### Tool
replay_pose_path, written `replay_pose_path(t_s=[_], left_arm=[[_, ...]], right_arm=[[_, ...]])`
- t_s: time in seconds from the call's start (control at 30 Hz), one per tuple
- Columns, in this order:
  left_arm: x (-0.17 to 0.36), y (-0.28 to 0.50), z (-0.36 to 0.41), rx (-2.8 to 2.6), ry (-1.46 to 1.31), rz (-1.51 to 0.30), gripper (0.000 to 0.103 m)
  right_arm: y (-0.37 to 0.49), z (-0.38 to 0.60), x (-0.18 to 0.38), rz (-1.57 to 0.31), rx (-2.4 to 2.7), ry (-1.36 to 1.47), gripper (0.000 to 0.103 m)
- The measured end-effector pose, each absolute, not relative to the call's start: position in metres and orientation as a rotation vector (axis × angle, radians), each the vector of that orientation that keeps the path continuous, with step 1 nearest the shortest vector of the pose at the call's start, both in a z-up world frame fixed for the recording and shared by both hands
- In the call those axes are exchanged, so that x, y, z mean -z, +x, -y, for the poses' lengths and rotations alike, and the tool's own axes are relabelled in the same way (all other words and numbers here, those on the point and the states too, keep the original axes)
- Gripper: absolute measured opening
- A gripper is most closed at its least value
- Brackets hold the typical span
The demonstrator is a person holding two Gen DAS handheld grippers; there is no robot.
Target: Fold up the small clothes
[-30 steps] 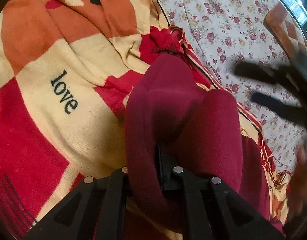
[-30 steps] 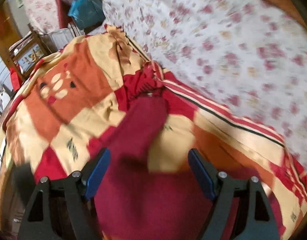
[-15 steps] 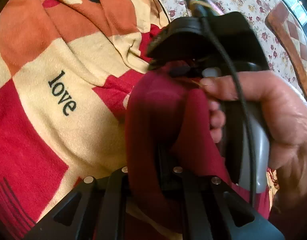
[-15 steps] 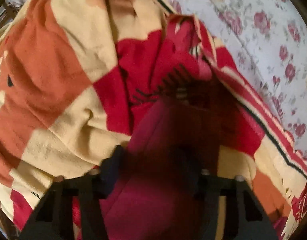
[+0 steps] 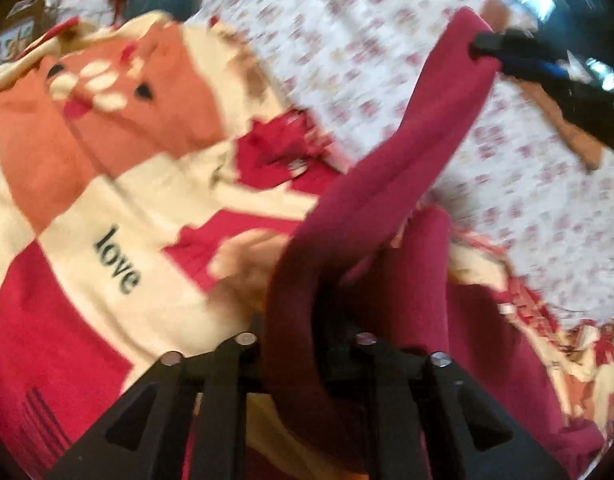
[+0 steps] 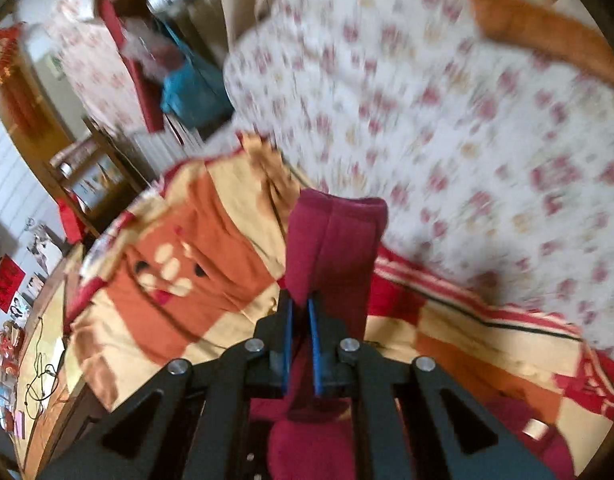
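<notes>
A small maroon garment is stretched between both grippers above a patchwork blanket. My left gripper is shut on its near end; the cloth wraps over the fingers and hides their tips. My right gripper is shut on the far end of the garment, blue pads pressed together with cloth folded over them. In the left wrist view the right gripper holds the garment's upper end high at the right.
The red, orange and cream blanket with the word "love" covers the bed's near side. A white floral sheet lies beyond it. An orange cushion is at the far right. Shelves and a blue bag stand off the bed's left.
My right gripper came down open over the garment's far end, shut on it and lifted it up and to the right. The left gripper kept its hold and rose a little.
</notes>
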State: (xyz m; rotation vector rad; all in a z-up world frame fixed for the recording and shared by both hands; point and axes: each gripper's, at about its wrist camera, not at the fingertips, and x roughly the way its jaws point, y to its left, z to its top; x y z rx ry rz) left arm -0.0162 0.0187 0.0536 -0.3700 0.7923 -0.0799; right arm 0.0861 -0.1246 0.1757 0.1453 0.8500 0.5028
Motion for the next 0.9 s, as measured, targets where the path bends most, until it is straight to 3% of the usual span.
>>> replay_pose_path(t_s=[0.3, 0.53, 0.7, 0.8, 0.87, 0.9], left_arm=[[-0.083, -0.056, -0.008, 0.274, -0.454, -0.695, 0.028], [-0.072, -0.098, 0.046, 0.326, -0.222, -0.750, 0.028], [-0.057, -0.105, 0.048, 0.312, -0.226, -0.816, 0.028], [-0.050, -0.103, 0.038, 0.246, -0.228, -0.840, 0.028], [-0.045, -0.101, 0.031, 0.219, -0.249, -0.854, 0.028], [-0.043, -0.100, 0.028, 0.212, -0.259, -0.860, 0.028]], right_arm=[[-0.016, 0.260, -0.226, -0.749, -0.403, 0.213, 0.008], [-0.090, 0.367, -0.159, -0.863, -0.190, 0.263, 0.008], [-0.123, 0.413, -0.094, -0.983, -0.005, 0.211, 0.008], [-0.138, 0.430, -0.079, -1.045, 0.081, 0.203, 0.023], [-0.145, 0.441, -0.080, -1.059, 0.133, 0.229, 0.039], [-0.148, 0.443, -0.086, -1.043, 0.140, 0.240, 0.041]])
